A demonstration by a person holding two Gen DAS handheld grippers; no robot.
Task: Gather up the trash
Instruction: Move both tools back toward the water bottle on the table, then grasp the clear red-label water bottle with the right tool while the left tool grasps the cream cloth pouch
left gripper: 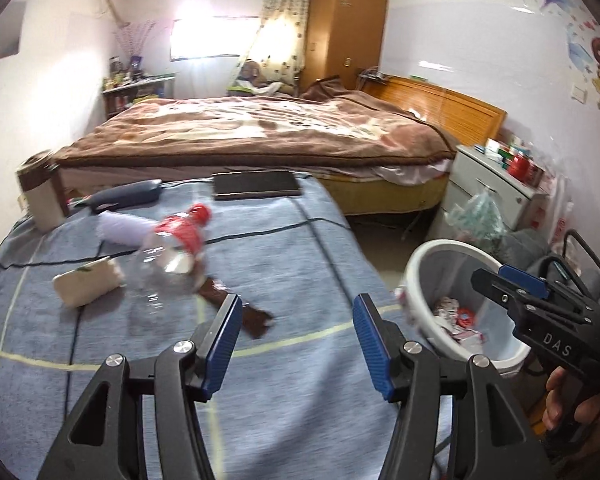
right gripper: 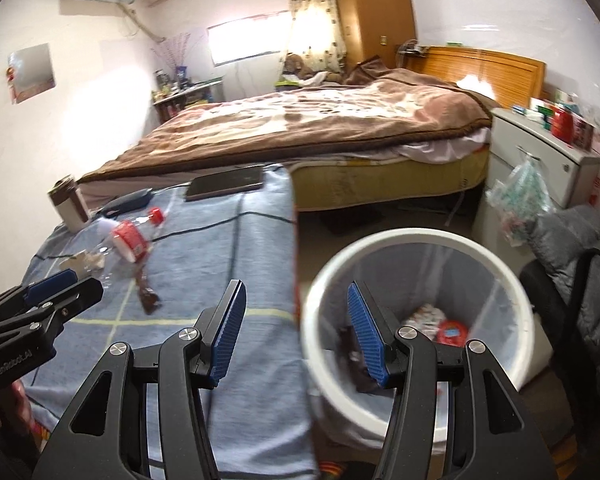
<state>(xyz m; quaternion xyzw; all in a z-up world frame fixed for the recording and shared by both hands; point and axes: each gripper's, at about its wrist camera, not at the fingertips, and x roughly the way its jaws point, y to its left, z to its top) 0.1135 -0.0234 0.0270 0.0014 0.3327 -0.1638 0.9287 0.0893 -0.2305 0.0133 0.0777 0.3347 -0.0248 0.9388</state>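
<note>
Left gripper jaws parted, empty, right gripper likewise, bin depths in right view only

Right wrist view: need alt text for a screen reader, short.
The open, empty right gripper points down over the edge of a blue-covered table, beside a white trash bin holding wrappers. On the table lie a clear plastic bottle with a red cap and a brown wrapper; the left gripper shows at left.

A clear, glossy plastic bottle lies on matt blue woven cloth, beside a smooth white plastic bin and a bed's fuzzy brown blanket.
</note>
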